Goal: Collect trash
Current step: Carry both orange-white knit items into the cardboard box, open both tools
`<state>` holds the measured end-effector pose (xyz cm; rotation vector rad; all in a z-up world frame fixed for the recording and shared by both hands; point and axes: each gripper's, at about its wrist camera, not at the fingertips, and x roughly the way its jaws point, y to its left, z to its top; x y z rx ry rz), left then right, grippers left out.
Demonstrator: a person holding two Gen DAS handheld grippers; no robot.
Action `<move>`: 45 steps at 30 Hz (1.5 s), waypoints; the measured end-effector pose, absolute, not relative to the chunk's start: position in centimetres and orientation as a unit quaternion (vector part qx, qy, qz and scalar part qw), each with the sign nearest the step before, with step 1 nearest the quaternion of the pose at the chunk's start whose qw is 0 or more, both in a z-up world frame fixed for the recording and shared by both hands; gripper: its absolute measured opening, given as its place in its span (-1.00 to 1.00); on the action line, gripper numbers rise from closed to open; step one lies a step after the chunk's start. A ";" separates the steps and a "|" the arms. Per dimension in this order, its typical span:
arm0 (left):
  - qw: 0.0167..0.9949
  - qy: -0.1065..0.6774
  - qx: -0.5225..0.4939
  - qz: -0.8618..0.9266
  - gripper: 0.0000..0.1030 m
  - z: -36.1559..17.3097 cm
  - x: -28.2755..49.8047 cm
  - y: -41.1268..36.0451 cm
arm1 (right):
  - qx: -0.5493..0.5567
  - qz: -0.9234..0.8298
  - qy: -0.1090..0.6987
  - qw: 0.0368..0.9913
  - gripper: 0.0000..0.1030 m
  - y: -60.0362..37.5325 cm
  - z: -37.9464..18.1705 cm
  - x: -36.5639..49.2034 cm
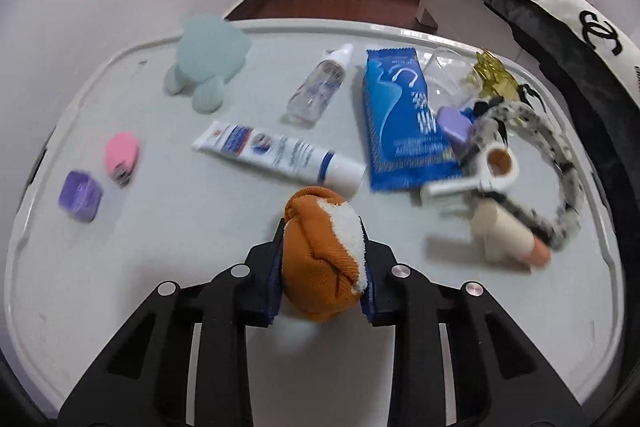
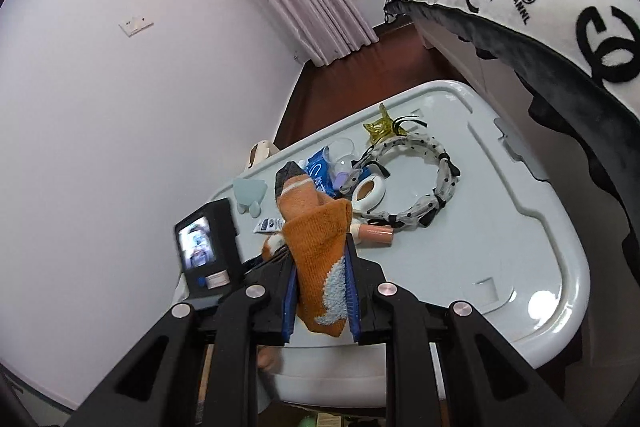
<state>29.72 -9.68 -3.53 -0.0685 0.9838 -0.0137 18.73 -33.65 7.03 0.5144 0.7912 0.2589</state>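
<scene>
White tabletop (image 1: 120, 267), bedroom behind. Your left gripper (image 1: 322, 267) pinches one end of the orange sock (image 1: 320, 259), fingers narrow. Your right gripper (image 2: 320, 291) clamps its other end, fingers narrow. The sock hangs over the table's near edge, toothpaste tube (image 1: 276, 157) just beyond.

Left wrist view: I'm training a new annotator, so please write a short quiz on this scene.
1. True or false: the left gripper is shut on the orange and white knitted sock.
2. Which lies nearest the small purple square box? A. pink rounded plastic case B. dotted fabric headband C. yellow hair claw
3. Fill in: the flat plastic packet beside the clear spray bottle is coloured ____.
Key: 1 true; 2 A; 3 blue.
</scene>
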 end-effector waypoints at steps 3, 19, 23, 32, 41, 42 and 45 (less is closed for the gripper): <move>0.888 0.458 -0.041 -0.026 -0.44 -0.7 25.6 -7.6 | 0.244 0.129 0.389 0.879 -0.62 -33.0 6.7 18.8; 0.896 0.438 0.014 -0.071 -0.44 4.0 0.0 0.2 | 0.185 0.136 0.379 0.897 -0.60 -25.9 4.9 1.6; 0.868 0.492 0.002 -0.068 -0.44 -2.2 -3.1 0.6 | 0.196 0.124 0.407 0.884 -0.60 -25.0 2.3 -3.4; 0.821 0.567 0.005 -0.071 -0.43 -7.6 -2.9 0.5 | 0.140 0.107 0.494 0.851 -0.57 -22.4 -3.6 -4.8; 0.821 0.567 0.048 -0.050 0.46 -7.6 -3.2 -0.4 | 0.127 0.096 0.510 0.846 0.11 -22.1 -4.4 -4.8; 0.822 0.565 0.047 -0.052 0.47 -7.5 -3.2 -0.4 | 0.127 0.096 0.510 0.845 0.11 -22.1 -4.4 -4.8; 0.819 0.570 0.048 -0.051 0.48 -7.6 -3.2 -0.4 | 0.134 0.096 0.511 0.844 0.11 -22.3 -4.3 -4.7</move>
